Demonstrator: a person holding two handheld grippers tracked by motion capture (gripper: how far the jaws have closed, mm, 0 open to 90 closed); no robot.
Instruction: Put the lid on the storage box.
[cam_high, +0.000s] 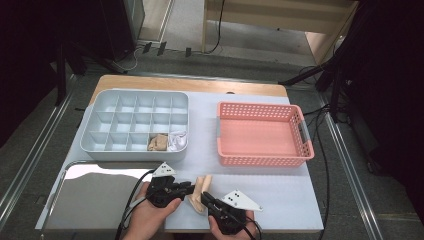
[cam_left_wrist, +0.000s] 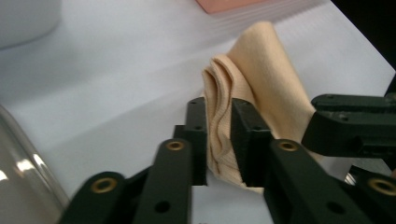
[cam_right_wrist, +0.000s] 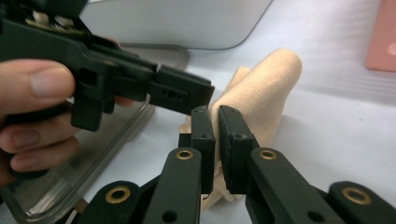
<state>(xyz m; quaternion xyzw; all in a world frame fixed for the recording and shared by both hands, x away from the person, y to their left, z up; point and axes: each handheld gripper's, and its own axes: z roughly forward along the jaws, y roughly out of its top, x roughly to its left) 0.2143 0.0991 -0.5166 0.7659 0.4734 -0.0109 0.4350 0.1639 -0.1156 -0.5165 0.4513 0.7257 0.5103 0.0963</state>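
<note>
A folded beige cloth (cam_high: 201, 192) lies near the table's front edge, between my two grippers. My left gripper (cam_high: 189, 187) reaches it from the left. In the left gripper view its jaws (cam_left_wrist: 217, 121) stand on either side of the cloth's (cam_left_wrist: 266, 70) folded edge and press on it. My right gripper (cam_high: 206, 197) comes in from the front right. In the right gripper view its jaws (cam_right_wrist: 214, 119) are nearly together and pinch a thin fold of the cloth (cam_right_wrist: 266, 84). The left gripper (cam_right_wrist: 187, 93) crosses just behind them, held by a hand.
A grey compartment tray (cam_high: 130, 155) stands at the back left, with a beige cloth (cam_high: 159, 142) and a white one (cam_high: 177, 140) in its front right cells. A pink basket (cam_high: 260, 161) sits at the back right. A shiny clear lid (cam_high: 95, 190) lies at the front left.
</note>
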